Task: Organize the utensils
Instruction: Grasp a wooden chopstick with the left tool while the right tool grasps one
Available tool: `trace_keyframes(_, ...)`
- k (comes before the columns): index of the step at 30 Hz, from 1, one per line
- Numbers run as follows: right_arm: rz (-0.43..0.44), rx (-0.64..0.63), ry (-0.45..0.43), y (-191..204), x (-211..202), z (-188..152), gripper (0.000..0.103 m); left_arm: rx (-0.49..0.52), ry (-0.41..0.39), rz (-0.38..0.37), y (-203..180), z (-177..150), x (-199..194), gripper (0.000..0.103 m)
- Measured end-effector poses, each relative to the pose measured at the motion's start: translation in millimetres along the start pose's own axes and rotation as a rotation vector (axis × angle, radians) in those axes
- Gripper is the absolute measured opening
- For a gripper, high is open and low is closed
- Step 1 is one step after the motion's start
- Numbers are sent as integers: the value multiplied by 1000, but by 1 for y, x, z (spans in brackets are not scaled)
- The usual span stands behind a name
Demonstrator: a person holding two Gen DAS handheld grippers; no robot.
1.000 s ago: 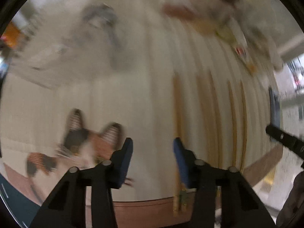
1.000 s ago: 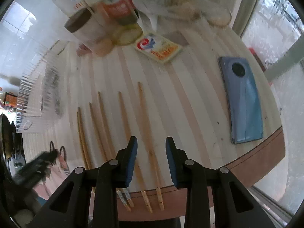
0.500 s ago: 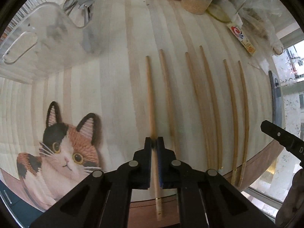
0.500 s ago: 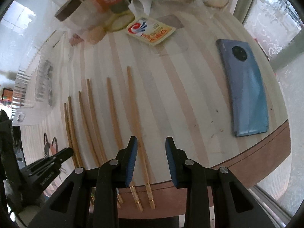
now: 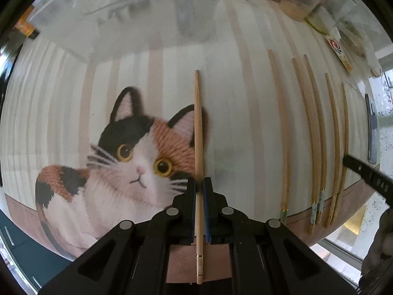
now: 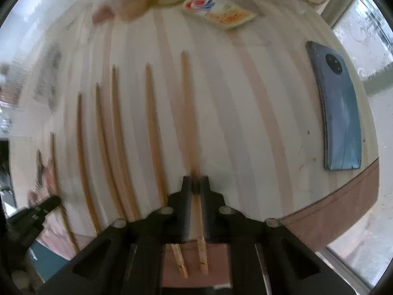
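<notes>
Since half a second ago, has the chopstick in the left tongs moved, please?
Yes. The chopstick held in the left tongs has shifted left, away from the row of chopsticks, and now overlaps the cat picture.

My chopstick looks like smooth pale wood; the tablecloth at two o'clock glossy plastic; the phone shiny.

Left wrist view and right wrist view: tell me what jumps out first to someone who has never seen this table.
The calico cat picture printed on the striped tablecloth dominates the left wrist view, with one chopstick pinched in the left claw in front of its ear. Right of it, five more chopsticks lie in a row. In the right wrist view, the right claw grips the rightmost chopstick, and a blue smartphone lies near the table's right edge.
</notes>
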State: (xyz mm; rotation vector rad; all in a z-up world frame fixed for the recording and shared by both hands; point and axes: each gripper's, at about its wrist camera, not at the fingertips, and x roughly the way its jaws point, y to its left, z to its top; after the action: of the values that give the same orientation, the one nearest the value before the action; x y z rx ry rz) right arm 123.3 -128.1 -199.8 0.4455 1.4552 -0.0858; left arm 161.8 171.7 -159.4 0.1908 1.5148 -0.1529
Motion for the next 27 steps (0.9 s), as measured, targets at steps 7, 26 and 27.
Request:
trace_keyframes(7,-30,-65,37,0,9,-34,7,75,33,6,4,-3,7,15)
trace_keyframes(26,-89,-37,34,9,20,-32,7,153,-3,65,-63,-14,5,4)
trace_keyframes(27,-94,-28,18,11,21,-36,7,154,-16,69,-64,-14,2,4)
